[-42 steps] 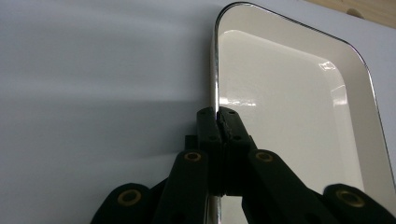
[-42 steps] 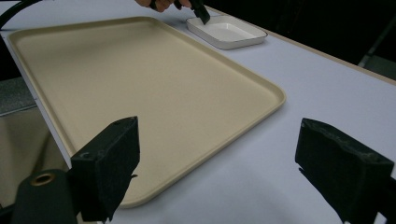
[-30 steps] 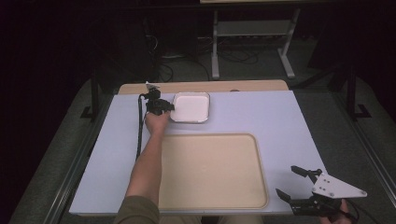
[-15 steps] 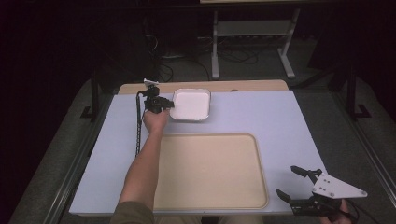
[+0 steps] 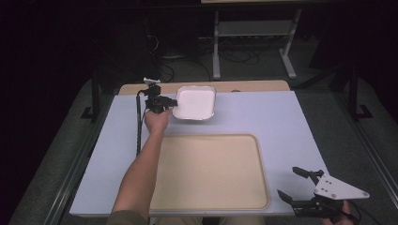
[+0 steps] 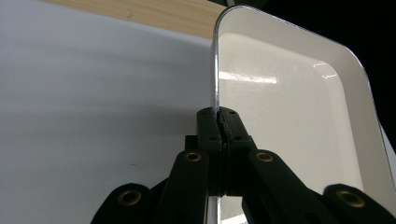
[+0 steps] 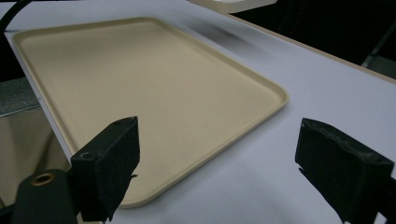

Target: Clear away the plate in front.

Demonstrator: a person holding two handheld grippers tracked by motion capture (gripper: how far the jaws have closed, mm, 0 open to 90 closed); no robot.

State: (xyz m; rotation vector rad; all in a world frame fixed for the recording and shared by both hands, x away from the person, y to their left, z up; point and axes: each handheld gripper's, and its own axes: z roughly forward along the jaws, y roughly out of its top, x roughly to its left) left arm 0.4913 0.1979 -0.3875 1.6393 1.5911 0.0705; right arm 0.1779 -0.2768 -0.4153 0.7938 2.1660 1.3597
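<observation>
1 left claw (image 6: pixel 219 122) clamps 1 white dish (image 5: pixel 195 103); right claw (image 5: pixel 300 187) gapes beside 1 tray (image 5: pixel 211 171).

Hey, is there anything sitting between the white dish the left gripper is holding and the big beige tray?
Nothing visible. The left gripper is shut on the white dish at its rim, and only bare table lies between it and the beige tray, whose surface has nothing on it.

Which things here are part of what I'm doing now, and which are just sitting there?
In the job:
- white dish, rim clamped in the left gripper
- left gripper, shut on that rim

Just there:
- beige tray, nothing on it
- right gripper, open, near the table corner
</observation>
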